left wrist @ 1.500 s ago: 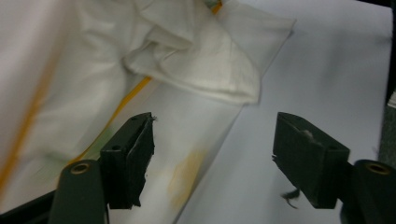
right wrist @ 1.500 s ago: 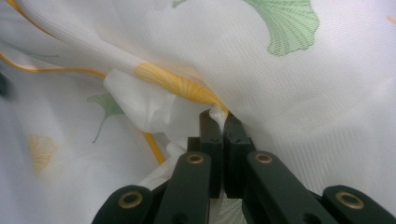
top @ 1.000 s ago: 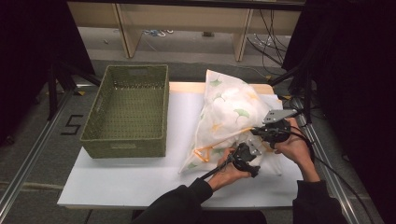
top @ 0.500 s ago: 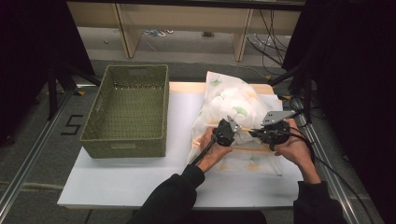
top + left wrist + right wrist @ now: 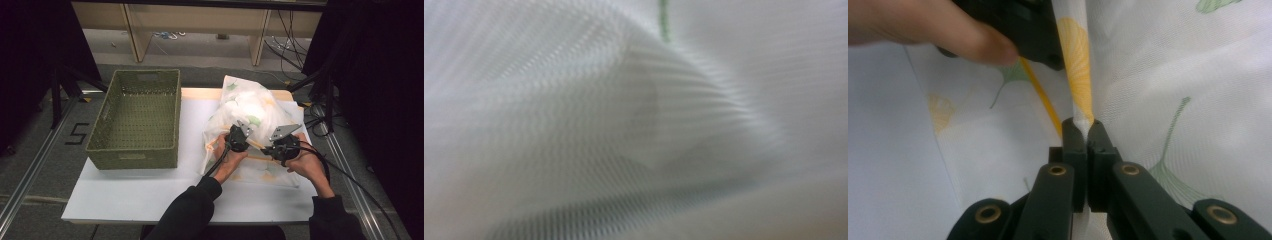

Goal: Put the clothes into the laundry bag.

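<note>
Pinching the mesh bag [image 5: 1148, 75], right gripper [image 5: 1082, 131] faces left gripper [image 5: 236, 139].

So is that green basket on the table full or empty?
Empty. The green basket shows only its bare woven floor in the high view; the leaf-print cloth lies outside it, on the table beside it.

A lab rig: metal rails [image 5: 30, 165]; loose cables [image 5: 285, 30]; black curtains [image 5: 385, 100].
</note>
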Motion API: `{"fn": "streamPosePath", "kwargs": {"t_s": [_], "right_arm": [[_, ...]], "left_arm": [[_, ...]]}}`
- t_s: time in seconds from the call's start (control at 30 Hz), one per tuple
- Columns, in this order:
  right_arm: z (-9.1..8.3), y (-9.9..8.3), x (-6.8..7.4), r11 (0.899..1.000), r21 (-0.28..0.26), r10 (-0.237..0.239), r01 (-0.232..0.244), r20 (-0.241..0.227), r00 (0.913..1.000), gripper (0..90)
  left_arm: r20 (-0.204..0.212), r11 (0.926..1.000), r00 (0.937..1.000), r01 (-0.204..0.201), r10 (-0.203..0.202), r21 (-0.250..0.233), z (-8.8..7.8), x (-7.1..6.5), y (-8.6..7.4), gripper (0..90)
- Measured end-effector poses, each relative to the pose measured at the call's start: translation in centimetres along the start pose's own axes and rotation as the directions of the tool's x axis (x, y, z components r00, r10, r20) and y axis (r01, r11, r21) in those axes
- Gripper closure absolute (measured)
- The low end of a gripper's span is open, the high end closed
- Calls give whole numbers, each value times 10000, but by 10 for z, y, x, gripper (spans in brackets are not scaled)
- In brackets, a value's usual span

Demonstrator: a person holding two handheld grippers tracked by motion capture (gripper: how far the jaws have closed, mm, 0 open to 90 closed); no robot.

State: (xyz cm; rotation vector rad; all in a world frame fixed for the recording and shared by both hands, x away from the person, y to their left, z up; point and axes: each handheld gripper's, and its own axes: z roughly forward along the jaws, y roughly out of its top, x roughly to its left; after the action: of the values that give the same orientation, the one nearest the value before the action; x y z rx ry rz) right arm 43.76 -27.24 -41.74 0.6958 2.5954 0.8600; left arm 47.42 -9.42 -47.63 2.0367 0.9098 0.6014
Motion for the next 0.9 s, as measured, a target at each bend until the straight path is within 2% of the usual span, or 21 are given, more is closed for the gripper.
{"fn": "streamPosePath", "kwargs": {"t_s": [0.03, 0.07, 0.1, 0.13, 0.17, 0.2, 0.23, 0.3, 0.37, 0.4, 0.47, 0.5, 0.53, 0.6, 0.63, 0.67, 0.73, 0.8, 0.83, 0.87, 0.9], "right_arm": [[2, -1, 0, 10000, 69, 40, -40, -51, 10000, 900], [2, -1, 0, 10000, 69, 40, -40, -51, 10000, 900], [3, -1, 0, 9998, 124, 180, -179, -95, 9998, 900], [4, -2, 1, 9990, 232, 377, -376, -57, 9993, 900], [4, -3, -1, 9987, 263, 439, -437, -54, 9990, 900], [4, -3, -1, 9987, 263, 439, -437, -54, 9990, 900], [4, -4, -4, 9992, 142, 367, -365, -148, 9992, 900], [3, -5, -6, 9998, 23, 189, -189, 52, 9998, 900], [3, -5, -6, 9997, 41, 236, -236, 9, 9997, 900], [4, -5, -7, 9998, 24, 181, -181, 0, 9998, 900], [4, -4, -6, 9998, 22, 186, -186, -30, 9998, 900], [4, -5, -6, 9997, 51, 247, -247, 54, 9997, 900], [5, -5, -5, 9997, 66, 242, -242, -71, 9997, 900], [5, -5, -5, 9998, 72, 191, -191, -68, 9998, 900], [5, -4, -3, 9993, 129, 361, -361, -18, 9993, 900], [6, -4, -4, 9998, 135, 158, -158, -12, 9999, 900], [6, -4, -1, 9989, 299, 372, -369, -98, 9993, 900], [7, -4, -1, 9989, 340, 325, -320, -161, 9993, 900], [7, -4, -1, 9982, 394, 457, -446, -281, 9986, 900], [7, -4, -1, 9986, 348, 400, -389, -301, 9987, 900], [8, -5, -1, 9991, 322, 266, -259, -235, 9994, 900]], "left_arm": [[221, 9993, 9995, -233, 226, 298, -6, 0, -2, 669], [221, 9993, 9995, -233, 226, 298, -6, 0, -2, 621], [408, 9996, 9992, -33, 21, 297, -10, -1, -6, 621], [761, 9990, 9967, 261, -288, 364, -15, 0, -9, 538], [1047, 9910, 9863, 1222, -1273, 540, -25, 0, -16, 492], [1047, 9910, 9863, 1222, -1273, 540, -25, 0, -16, 443], [1105, 9899, 9893, 825, -953, 1153, -36, 2, -22, 402], [1158, 9896, 9886, 821, -958, 1180, -43, -1, -26, 372], [1168, 9895, 9884, 837, -974, 1176, -44, -3, -26, 377], [1409, 9907, 9858, 756, -913, 1131, -41, -9, -25, 403], [1464, 9914, 9856, 691, -851, 1111, -39, -12, -24, 469], [1749, 9879, 9770, 1025, -1220, 1160, -30, -16, -24, 508], [1848, 9858, 9722, 1243, -1437, 1129, -25, -18, -24, 558], [1884, 9871, 9725, 1181, -1369, 1078, -20, -19, -22, 669], [1961, 9878, 9719, 1105, -1306, 1098, -15, -19, -20, 669], [1869, 9907, 9750, 1057, -1203, 861, -7, -17, -15, 772], [1751, 9920, 9780, 1017, -1134, 749, -3, -17, -12, 856], [1533, 9932, 9820, 1032, -1105, 547, 8, -13, -4, 875], [1377, 9915, 9819, 1280, -1297, 213, 12, -13, -3, 877], [1355, 9911, 9817, 1326, -1334, 150, 14, -12, -2, 878], [1271, 9854, 9774, 1705, -1692, 6, 17, -12, -2, 879]]}}
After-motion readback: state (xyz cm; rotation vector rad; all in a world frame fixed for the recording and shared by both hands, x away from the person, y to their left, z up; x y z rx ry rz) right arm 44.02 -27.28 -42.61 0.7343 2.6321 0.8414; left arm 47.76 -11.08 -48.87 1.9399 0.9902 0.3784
